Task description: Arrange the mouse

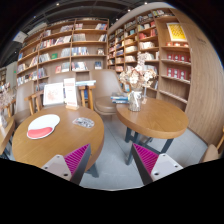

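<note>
Single gripper-mounted view, level above two tables (pixel 150 115), facing distant bookshelves (pixel 70 50).

Open floor gap (pixel 103 150) between two round tables, left table (pixel 55 135), right table (pixel 155 115), bookshelves (pixel 75 50) beyond

Two round tabletops (pixel 150 118) are warm brown wood. A red and white plate (pixel 43 126) lies on the left one. The hand-held gripper (pixel 111 160) has magenta pads on pale grey fingers (pixel 62 168).
</note>
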